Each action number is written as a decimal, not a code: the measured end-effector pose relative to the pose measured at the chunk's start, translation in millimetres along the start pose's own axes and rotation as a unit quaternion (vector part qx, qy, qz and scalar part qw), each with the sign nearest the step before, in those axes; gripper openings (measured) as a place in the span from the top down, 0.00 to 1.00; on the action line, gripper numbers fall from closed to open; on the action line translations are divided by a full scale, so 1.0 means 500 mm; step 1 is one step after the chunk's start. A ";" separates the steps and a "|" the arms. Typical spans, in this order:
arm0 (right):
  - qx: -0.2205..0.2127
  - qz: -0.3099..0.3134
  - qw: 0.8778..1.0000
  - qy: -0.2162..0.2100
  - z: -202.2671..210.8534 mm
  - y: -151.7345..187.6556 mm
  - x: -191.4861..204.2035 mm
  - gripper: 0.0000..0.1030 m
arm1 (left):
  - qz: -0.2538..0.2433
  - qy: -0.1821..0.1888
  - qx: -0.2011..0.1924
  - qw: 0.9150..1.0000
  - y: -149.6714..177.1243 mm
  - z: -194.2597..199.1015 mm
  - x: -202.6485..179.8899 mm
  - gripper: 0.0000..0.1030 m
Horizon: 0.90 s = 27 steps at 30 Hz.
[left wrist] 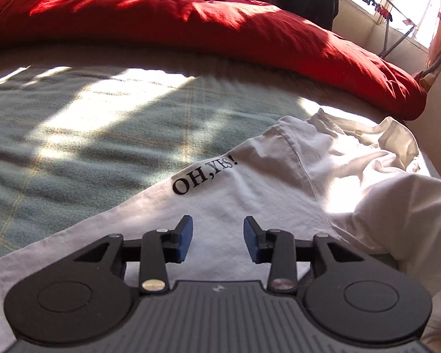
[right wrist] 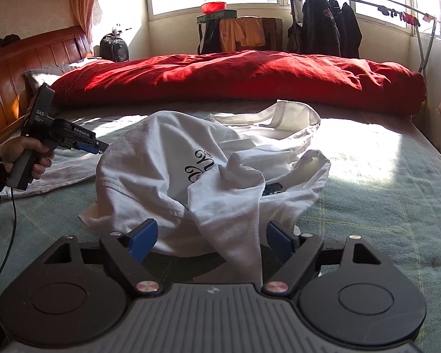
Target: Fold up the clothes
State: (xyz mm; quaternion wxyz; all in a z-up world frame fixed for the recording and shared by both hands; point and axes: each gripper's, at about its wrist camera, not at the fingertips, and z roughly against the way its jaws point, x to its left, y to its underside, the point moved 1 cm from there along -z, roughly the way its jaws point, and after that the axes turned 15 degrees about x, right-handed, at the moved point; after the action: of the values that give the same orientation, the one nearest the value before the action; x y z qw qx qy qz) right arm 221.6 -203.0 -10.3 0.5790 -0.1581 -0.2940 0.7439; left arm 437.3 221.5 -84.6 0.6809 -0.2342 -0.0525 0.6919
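Note:
A white T-shirt (left wrist: 250,194) printed "OH,YES!" lies crumpled on the grey-green bed sheet (left wrist: 73,135). My left gripper (left wrist: 218,238) hovers just above its flat part, jaws apart, nothing between them. In the right wrist view the T-shirt (right wrist: 150,158) is bunched in a heap with a dark print showing. A fold of it hangs between the wide jaws of my right gripper (right wrist: 211,239), and the blue pads (right wrist: 144,236) do not press on it. The left gripper (right wrist: 100,147), held by a hand (right wrist: 23,150), points at the heap's left edge.
A rolled red duvet (right wrist: 235,79) runs across the far side of the bed. A wooden headboard (right wrist: 8,73) stands at the left. Beyond the bed are a backpack (right wrist: 114,47), a rack of dark jackets (right wrist: 323,26) and bright windows. Bare sheet (right wrist: 382,191) stretches right of the shirt.

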 end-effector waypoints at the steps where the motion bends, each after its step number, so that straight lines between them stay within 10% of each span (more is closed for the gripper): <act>1: 0.000 0.000 1.000 -0.001 0.003 0.001 0.001 0.18 | 0.021 -0.004 0.002 1.000 0.015 0.002 0.031 0.63; 5: -0.008 -0.001 1.000 0.004 0.024 0.005 0.000 0.18 | 0.094 0.011 -0.034 0.995 0.076 0.059 0.142 0.61; 10: -0.016 -0.013 1.000 0.010 0.051 0.013 -0.010 0.18 | 0.150 -0.064 -0.052 0.985 0.130 0.125 0.236 0.63; 15: -0.022 -0.012 1.000 0.008 0.078 0.023 0.004 0.18 | 0.165 -0.036 -0.063 0.984 0.158 0.180 0.244 0.60; 20: -0.024 0.004 1.000 0.009 0.097 0.031 0.028 0.18 | 0.111 -0.047 -0.042 0.992 0.183 0.167 0.188 0.53; 27: -0.028 0.014 0.999 0.025 0.121 0.042 0.032 0.15 | 0.063 -0.151 -0.010 0.987 0.241 0.160 0.140 0.50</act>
State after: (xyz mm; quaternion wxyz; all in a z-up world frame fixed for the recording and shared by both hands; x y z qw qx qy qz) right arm 166.1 -206.4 25.4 0.5707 -0.1967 -0.2981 0.7394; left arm 297.5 300.7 -78.6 0.6182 -0.1370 -0.1469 0.7600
